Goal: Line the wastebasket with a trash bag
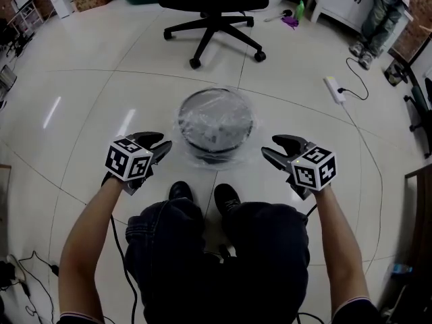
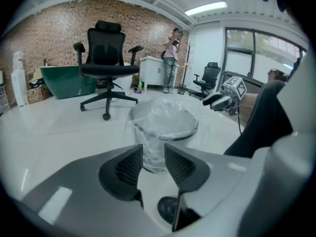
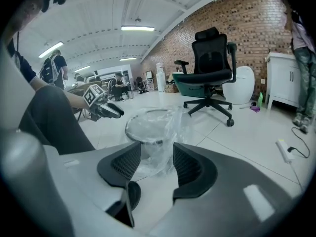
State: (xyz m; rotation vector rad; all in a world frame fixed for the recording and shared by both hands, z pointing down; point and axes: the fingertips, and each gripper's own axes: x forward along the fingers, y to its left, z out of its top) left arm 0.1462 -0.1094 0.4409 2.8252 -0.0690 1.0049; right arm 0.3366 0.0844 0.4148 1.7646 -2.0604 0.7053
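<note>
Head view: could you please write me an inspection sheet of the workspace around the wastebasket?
Surface: pale, glossy tiled floor.
Job's things: wastebasket stands upright; clear trash bag lies over its rim and down inside.
Clutter: green bottle and purple item near the cabinet.
Grippers: left gripper and right gripper flank the wastebasket, both open, holding nothing.
Cables: power strip with cord at right; loose cables at lower left.
Surroundings: office chair; person standing.
</note>
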